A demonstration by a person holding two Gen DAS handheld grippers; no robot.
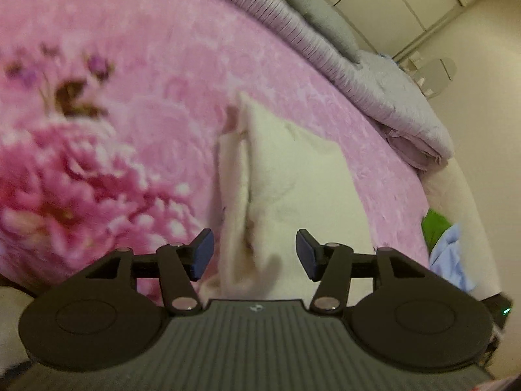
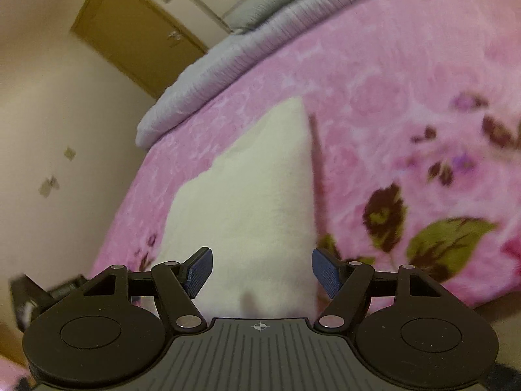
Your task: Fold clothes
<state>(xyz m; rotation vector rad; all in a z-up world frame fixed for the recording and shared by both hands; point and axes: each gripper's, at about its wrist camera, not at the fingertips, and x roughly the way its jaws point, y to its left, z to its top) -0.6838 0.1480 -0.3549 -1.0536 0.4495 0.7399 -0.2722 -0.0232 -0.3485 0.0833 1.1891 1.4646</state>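
Note:
A white fluffy garment point(image 1: 293, 169) lies folded on the pink floral bedspread point(image 1: 114, 65). In the left wrist view its layered edge runs toward me between the fingers. My left gripper point(image 1: 254, 254) is open, its blue pads on either side of the garment's near end, not closed on it. In the right wrist view the same white garment point(image 2: 254, 195) stretches away from me on the bedspread point(image 2: 390, 81). My right gripper point(image 2: 262, 272) is open, with the garment's near end between the pads.
A folded lilac-grey quilt point(image 1: 374, 75) and a grey pillow point(image 1: 325, 9) lie along the bed's far edge. Green and light blue cloth point(image 1: 446, 247) sits off the bed at the right. A brown door point(image 2: 136, 36) and cream wall stand beyond the bed.

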